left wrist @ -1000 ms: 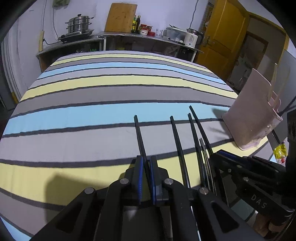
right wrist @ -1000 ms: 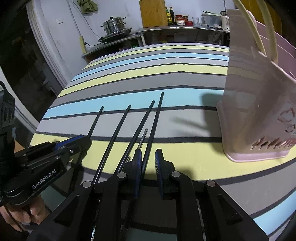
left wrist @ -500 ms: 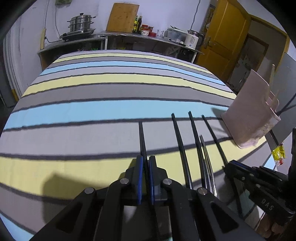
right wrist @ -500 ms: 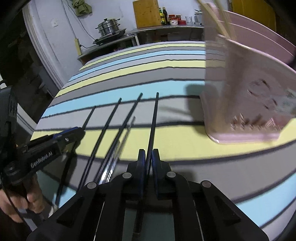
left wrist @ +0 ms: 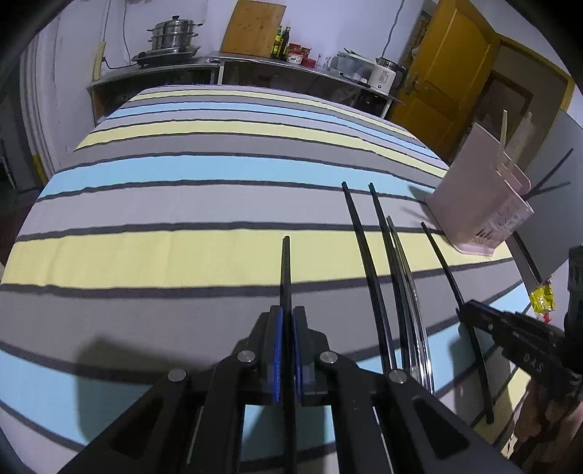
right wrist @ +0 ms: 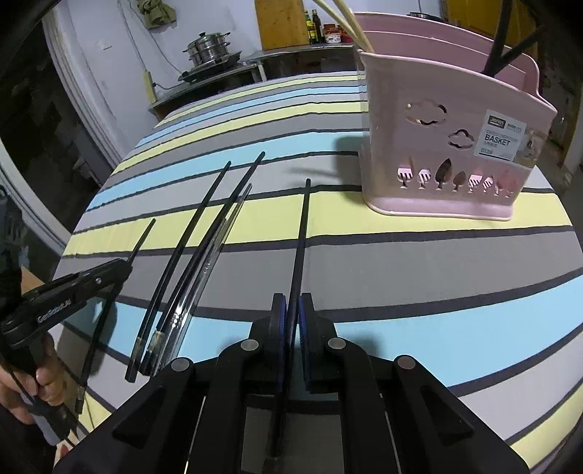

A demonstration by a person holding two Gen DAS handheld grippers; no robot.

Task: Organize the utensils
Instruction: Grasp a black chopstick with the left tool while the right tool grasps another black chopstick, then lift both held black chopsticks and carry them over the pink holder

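**Each gripper clamps 1 black chopstick over a striped table**

The left gripper (left wrist: 286, 350) is closed on a black chopstick (left wrist: 286, 273), its blue pads (left wrist: 277, 350) pressed against the shaft, which runs straight ahead from the fingertips above the striped tablecloth (left wrist: 182, 204). To that gripper's right, 2 more black chopsticks (left wrist: 364, 248) and a clear, glassy pair (left wrist: 404, 262) lie side by side on the cloth, pointing away from the tool.

Farther right, the right gripper (right wrist: 291, 324) is likewise clamped on a second black chopstick (right wrist: 301, 233), which extends forward from between its pads toward the far side of the table. The same 2 loose black sticks (right wrist: 204, 218) and the clear pair (right wrist: 218, 240) lie to its left, between the 2 tools. In the right wrist view the left gripper (right wrist: 120, 269) shows at the left edge, held in a hand (right wrist: 40, 383), with its stick (right wrist: 142, 237) jutting out ahead.

A pink utensil basket (right wrist: 448, 146) stands upright on the cloth ahead and to the right of the right gripper, well apart from the held stick's tip. It bears a white label reading "BASKET" and cut-out cloud and tree shapes. Pale chopsticks (right wrist: 342, 22) and dark ones (right wrist: 506, 36) already stand in it.

In the left wrist view the basket (left wrist: 473, 197) sits far off to the right, with the right gripper (left wrist: 510, 339) in front of it.
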